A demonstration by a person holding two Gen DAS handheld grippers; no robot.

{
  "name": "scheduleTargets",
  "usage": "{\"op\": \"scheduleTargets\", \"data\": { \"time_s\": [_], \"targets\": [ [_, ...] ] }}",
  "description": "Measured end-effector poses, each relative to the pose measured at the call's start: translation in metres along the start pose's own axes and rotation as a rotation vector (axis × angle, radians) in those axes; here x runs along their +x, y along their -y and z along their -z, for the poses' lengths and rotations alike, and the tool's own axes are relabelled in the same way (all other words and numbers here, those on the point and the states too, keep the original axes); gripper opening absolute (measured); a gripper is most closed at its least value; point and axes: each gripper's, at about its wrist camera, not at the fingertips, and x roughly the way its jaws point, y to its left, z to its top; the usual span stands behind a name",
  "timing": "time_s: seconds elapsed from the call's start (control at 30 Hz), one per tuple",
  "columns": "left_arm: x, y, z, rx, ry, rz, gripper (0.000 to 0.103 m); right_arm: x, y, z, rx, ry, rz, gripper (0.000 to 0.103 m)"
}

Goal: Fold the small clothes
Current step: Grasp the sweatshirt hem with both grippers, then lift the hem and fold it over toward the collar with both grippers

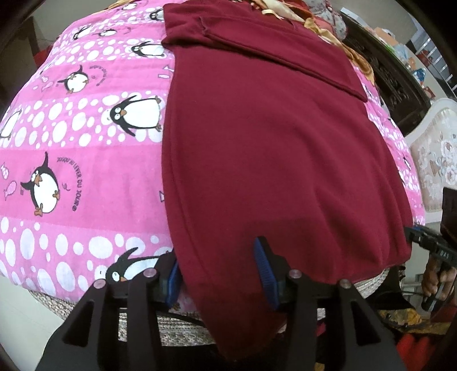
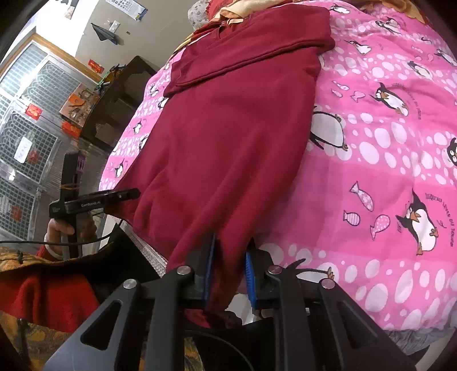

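Note:
A dark red garment [image 1: 271, 148] lies flat on a pink penguin blanket [image 1: 71, 142], its sleeve folded across the far end; it also shows in the right wrist view [image 2: 228, 128]. Its near hem hangs over the bed edge. My left gripper [image 1: 220, 274] is open, its blue pads astride the near left corner of the hem. My right gripper [image 2: 228, 271] has its jaws set narrowly around the near right corner of the hem, with cloth between the pads. Each gripper shows in the other's view, the right [image 1: 428, 251] and the left [image 2: 94, 199].
A woven mat edge [image 1: 171, 328] lies under the blanket at the bed's front. Other clothes [image 1: 285, 8] are piled at the far end. A dark wooden cabinet [image 2: 120, 94] and a metal grille door [image 2: 28, 128] stand beside the bed. A floral headboard [image 1: 437, 154] is at right.

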Motion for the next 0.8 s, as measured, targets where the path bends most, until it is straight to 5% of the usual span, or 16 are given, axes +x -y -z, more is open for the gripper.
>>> {"op": "scheduleTargets", "data": {
  "time_s": [0.1, 0.17, 0.2, 0.8],
  "targets": [
    [-0.001, -0.003, -0.002, -0.009, -0.005, 0.013, 0.036, -0.005, -0.005, -0.002, -0.033, 0.020, 0.017, 0.032],
    [-0.002, -0.010, -0.003, -0.036, -0.024, 0.057, 0.014, -0.012, -0.009, -0.005, -0.053, 0.041, 0.017, 0.031],
    [-0.003, -0.013, -0.005, -0.046, -0.035, 0.085, 0.011, -0.016, -0.011, -0.007, -0.060, 0.056, 0.014, 0.031],
    [-0.066, -0.037, -0.042, -0.091, 0.176, 0.180, 0.008, -0.060, -0.017, -0.048, -0.040, 0.291, -0.010, 0.030]
  ]
}}
